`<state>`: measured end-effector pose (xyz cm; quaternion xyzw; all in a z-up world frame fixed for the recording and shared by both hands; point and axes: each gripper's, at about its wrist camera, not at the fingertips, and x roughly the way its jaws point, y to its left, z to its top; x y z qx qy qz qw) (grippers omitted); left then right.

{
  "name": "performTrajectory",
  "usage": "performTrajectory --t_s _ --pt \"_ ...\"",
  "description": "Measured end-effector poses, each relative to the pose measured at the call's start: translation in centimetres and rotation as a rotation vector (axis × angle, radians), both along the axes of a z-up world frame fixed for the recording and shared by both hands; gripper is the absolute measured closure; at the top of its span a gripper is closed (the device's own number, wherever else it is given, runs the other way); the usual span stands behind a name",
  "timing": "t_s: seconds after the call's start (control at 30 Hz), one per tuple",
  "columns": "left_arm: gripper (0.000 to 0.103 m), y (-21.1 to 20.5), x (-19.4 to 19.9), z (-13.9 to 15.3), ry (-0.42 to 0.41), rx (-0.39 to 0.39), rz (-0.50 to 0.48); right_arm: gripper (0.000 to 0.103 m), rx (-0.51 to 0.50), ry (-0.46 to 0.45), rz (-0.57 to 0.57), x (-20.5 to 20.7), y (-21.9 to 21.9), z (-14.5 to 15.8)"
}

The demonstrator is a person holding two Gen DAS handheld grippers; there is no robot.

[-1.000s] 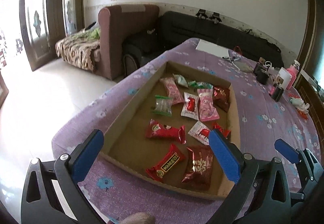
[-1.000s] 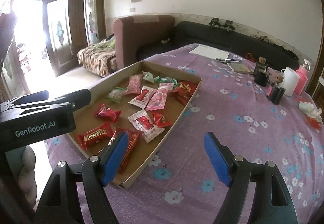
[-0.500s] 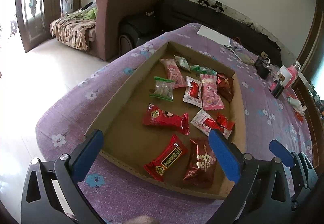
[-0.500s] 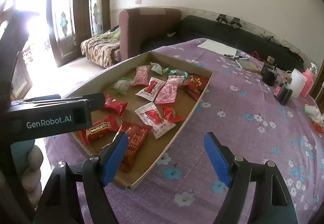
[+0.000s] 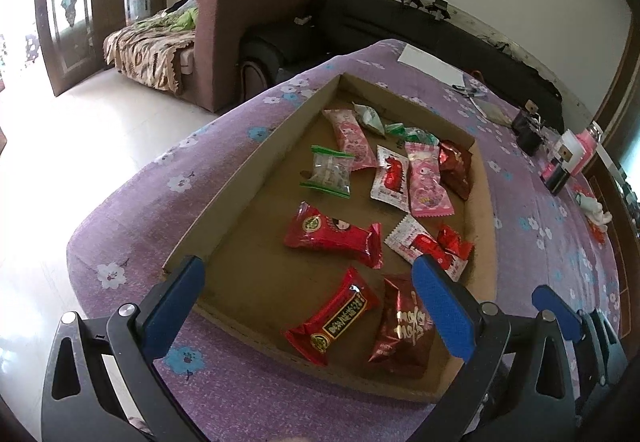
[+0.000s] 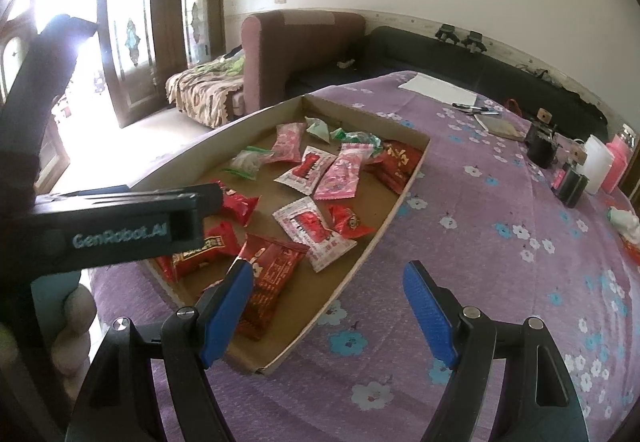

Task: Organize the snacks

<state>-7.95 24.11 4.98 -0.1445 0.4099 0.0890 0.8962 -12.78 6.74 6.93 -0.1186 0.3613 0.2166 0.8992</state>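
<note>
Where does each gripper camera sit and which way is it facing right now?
Left wrist: on the left gripper, angled down over the cardboard tray; its open blue fingers show, empty.
Right wrist: on the right gripper, above the purple tablecloth beside the tray; open fingers show, plus the left gripper's body.
Shared: tray, snack packets, black sofa.

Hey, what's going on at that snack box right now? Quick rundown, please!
Left gripper open, empty, over near end of the box. Right gripper open, empty, above the box's corner. Snack packets loose inside, none picked. Nothing blocking.
</note>
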Motion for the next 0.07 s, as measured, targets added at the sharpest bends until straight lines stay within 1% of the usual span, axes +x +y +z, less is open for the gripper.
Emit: performTrajectory --t_s 0.07 --pt "0.0 0.35 0.04 0.09 0.007 -0.002 0.01 0.024 0.003 0.0 0.012 -0.2 0.12 0.03"
